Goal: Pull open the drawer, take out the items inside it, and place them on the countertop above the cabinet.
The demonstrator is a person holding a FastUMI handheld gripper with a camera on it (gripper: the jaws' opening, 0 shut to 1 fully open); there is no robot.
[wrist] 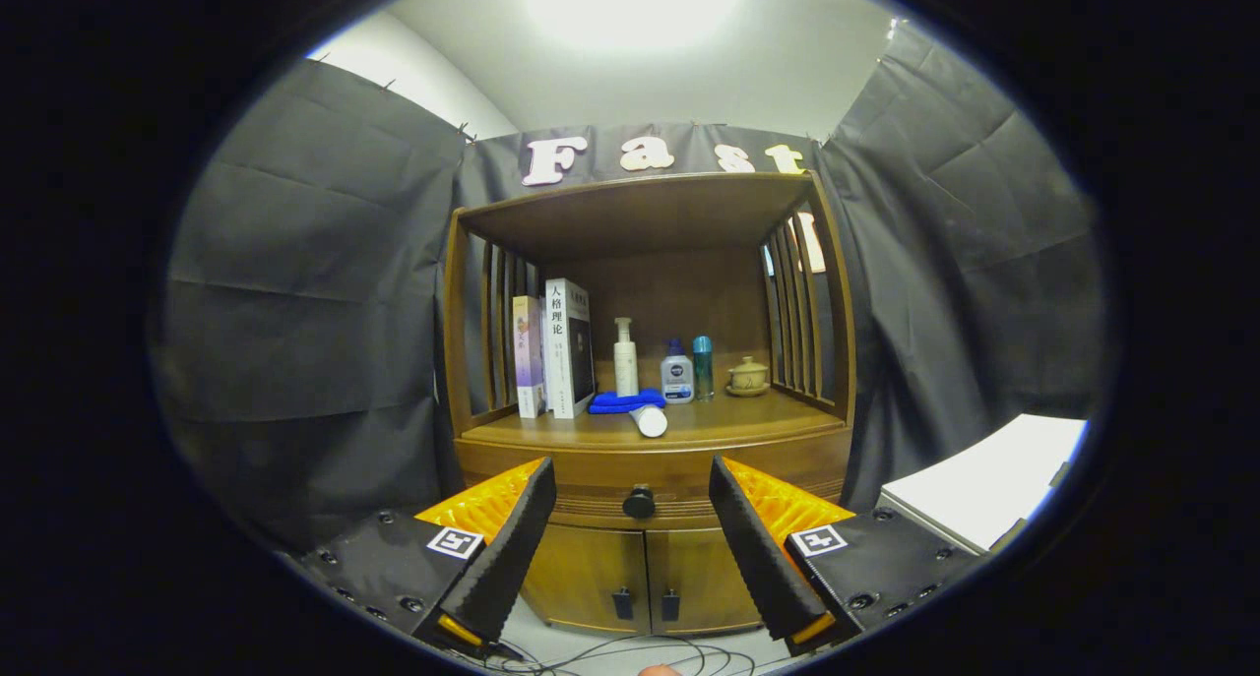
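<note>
The gripper is facing a wooden cabinet with its fingers spread wide and holding nothing. Between them, and well beyond their tips, the drawer is sitting shut under the countertop, its dark round knob showing in the middle of the gap. Going from left to right along the countertop, two books are standing upright against the slatted left side, the taller one on the right and leaning a little. Just beside them a blue cloth is lying flat, and a white pump bottle is standing behind it. A white tube is lying on its side in front of the cloth, near the counter's front edge. Next, a small white bottle with a blue cap is standing touching or nearly touching a slim teal bottle. Further right, a little lidded cup is resting on a saucer near the slatted right side. Below the drawer, two cabinet doors are staying closed, each with a small dark handle at the centre seam. Cables are trailing across the floor in front of the cabinet. To the right of the cabinet, a white board is lying beside the right finger.
</note>
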